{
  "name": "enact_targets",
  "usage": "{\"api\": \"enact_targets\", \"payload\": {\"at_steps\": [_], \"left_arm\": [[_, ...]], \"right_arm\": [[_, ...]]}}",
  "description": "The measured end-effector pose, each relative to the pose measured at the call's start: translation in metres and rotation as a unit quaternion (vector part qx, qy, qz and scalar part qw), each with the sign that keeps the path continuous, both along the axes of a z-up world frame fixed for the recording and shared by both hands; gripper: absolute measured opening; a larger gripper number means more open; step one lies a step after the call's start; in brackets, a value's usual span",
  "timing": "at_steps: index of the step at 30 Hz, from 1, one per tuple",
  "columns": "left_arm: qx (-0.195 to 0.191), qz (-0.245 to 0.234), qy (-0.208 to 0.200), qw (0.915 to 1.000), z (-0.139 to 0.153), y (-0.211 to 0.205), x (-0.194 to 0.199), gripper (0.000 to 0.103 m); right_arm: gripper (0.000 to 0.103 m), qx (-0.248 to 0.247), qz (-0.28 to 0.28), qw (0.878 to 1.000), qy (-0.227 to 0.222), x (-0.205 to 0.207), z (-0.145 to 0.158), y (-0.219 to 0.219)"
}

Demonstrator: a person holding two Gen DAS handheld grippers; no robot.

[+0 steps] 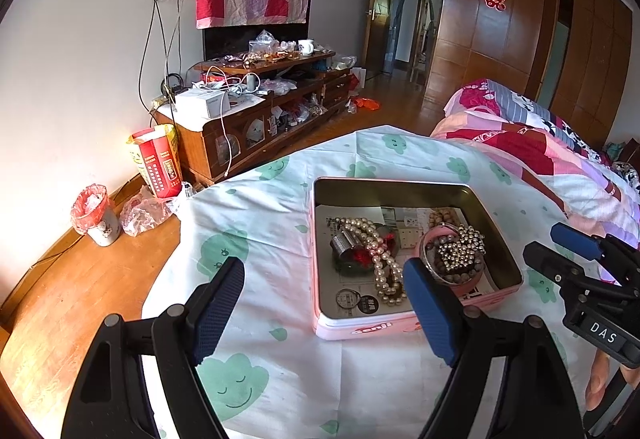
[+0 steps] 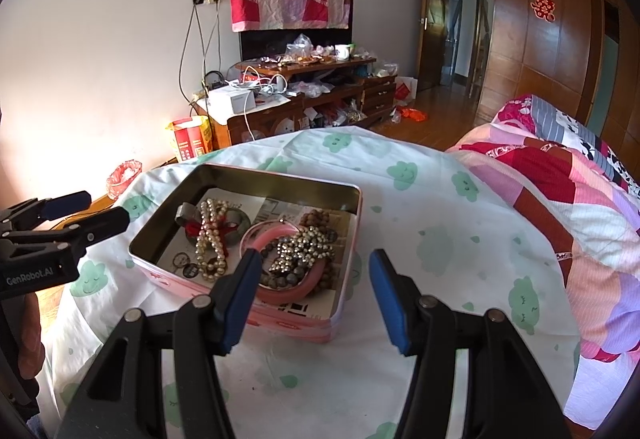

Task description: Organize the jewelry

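- pink metal: the open tin in front of you sits on the table, on a white cloth printed with green clouds, and its floor is lined with printed paper.
- in the tin's left half a pearl strand lies lengthwise over a dark bangle with red ribbon, with a silver cuff just beside it.
- in the right half a pink bangle rings a heap of small silvery beads; brown wooden beads lie behind it near the far wall.
- a small round charm rests on the paper near the front left corner.
- your left gripper hangs over the tin's near left edge with its jaws spread wide and nothing between the pads.
- your right gripper hangs over the tin's near right corner, jaws apart, gripping nothing; its left pad appears in front of the pink bangle, and you cannot tell whether it touches.
- to the right a patchwork quilt covers the bed beside the table.
- beyond the table a cluttered wooden cabinet stands against the white wall, with a red box and a small bin on the wood floor to its left.
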State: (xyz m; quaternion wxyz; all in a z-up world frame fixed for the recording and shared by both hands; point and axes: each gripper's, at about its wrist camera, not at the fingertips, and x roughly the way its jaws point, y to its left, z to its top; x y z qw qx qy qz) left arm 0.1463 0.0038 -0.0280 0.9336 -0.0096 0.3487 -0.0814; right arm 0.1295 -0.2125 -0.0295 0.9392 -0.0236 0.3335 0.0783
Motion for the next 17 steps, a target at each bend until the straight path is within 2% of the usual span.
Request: {"api": "enact_targets", "payload": {"at_steps": [9,15,17], "left_arm": [[0.012,0.007,0.002,0.9999,-0.003,-0.002,0.002,0.081],[0.028,0.008,-0.015,0.9995,-0.003,-0.005,-0.002,0.082],[0.022,0.005,-0.013,0.9997,-0.003,-0.004,-0.002,0.082]], "right_arm": [[0.059,0.0,-0.002,1.0,0.001,0.001,0.001,-0.002],[0.059,-0.004,-0.007,1.0,0.007,0.004,-0.003,-0.009],[0.059,-0.009,-0.013,1.0,0.012,0.008,-0.007,-0.015]]}}
